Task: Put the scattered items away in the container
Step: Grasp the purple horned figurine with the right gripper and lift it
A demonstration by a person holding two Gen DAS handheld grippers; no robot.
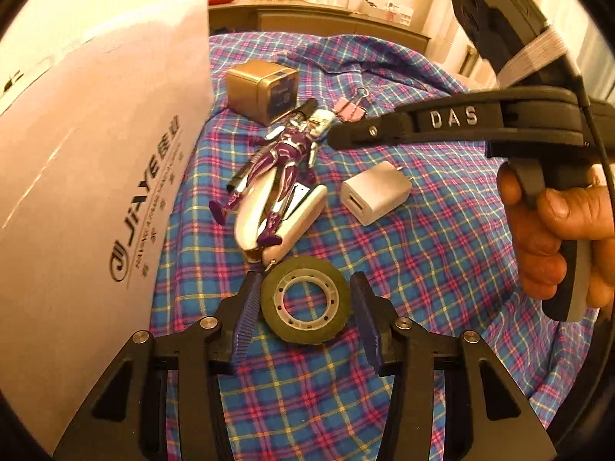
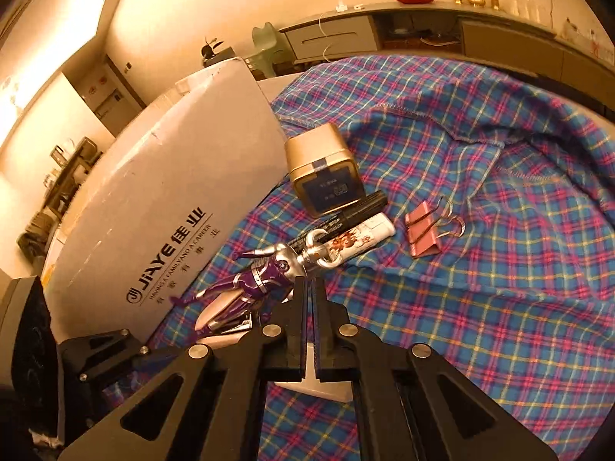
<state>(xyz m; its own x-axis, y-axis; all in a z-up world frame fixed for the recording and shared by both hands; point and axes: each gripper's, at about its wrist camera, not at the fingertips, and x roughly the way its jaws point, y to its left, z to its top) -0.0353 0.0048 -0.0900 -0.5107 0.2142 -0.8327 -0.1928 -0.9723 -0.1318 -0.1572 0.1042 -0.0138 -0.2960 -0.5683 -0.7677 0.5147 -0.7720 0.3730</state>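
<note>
My left gripper (image 1: pixel 305 309) is open around a dark green tape roll (image 1: pixel 305 301) that lies flat on the plaid cloth (image 1: pixel 442 253). Beyond it lie a white stapler (image 1: pixel 286 219) with a purple and silver action figure (image 1: pixel 275 171) on top, a white USB charger (image 1: pixel 374 192), a gold tin (image 1: pixel 261 90), a pink binder clip (image 1: pixel 349 109) and a black marker. My right gripper (image 2: pixel 309 286) is shut and empty, hovering above the charger, close to the figure (image 2: pixel 265 276). The cardboard box (image 1: pixel 88 176) stands at the left.
The right wrist view shows a white tube (image 2: pixel 365 236) and the black marker (image 2: pixel 349 211) beside the tin (image 2: pixel 323 169) and the clip (image 2: pixel 424 234). A low cabinet (image 2: pixel 384 34) runs along the far wall behind the cloth-covered surface.
</note>
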